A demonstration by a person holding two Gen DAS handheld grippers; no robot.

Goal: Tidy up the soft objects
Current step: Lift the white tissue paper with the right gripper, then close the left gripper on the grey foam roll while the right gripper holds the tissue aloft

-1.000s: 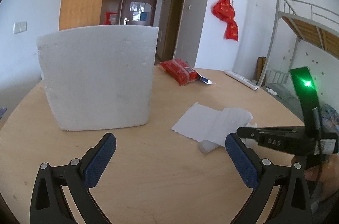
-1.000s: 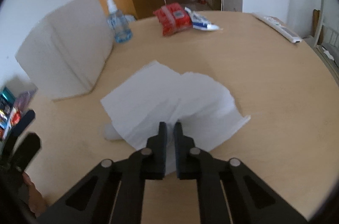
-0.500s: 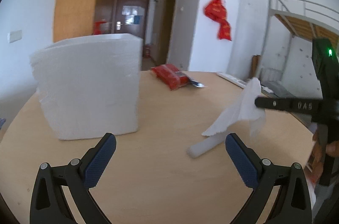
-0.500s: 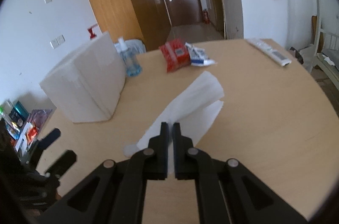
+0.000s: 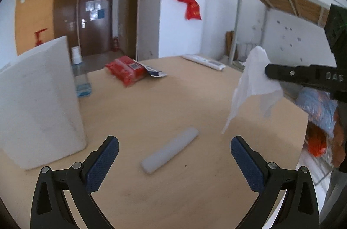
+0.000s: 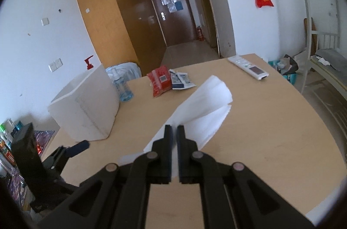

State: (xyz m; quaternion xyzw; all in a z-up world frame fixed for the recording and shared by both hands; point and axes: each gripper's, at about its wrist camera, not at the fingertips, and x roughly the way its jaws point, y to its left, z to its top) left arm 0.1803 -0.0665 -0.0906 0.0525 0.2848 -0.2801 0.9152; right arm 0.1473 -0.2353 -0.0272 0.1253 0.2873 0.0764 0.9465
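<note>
My right gripper [image 6: 174,128] is shut on a white tissue [image 6: 206,103] and holds it in the air above the round wooden table [image 6: 271,131]. In the left wrist view the tissue [image 5: 253,85] hangs from the right gripper [image 5: 267,71] at the right. A pale grey foam cylinder [image 5: 170,149] lies on the table [image 5: 151,103] just ahead of my left gripper [image 5: 174,153], which is open and empty, low over the near table edge. A white foam box [image 5: 36,103] stands at the left, open at the top [image 6: 86,103].
A red packet [image 5: 125,71] and a blue-white sachet [image 5: 155,72] lie at the far side. A clear bottle [image 5: 81,79] stands behind the box. A white remote [image 6: 248,67] lies at the far right. A bunk bed frame [image 5: 282,1] stands beyond the table.
My right gripper lifted the tissue off the table and raised it, uncovering the foam cylinder. The left gripper stayed open and swung its view to the right.
</note>
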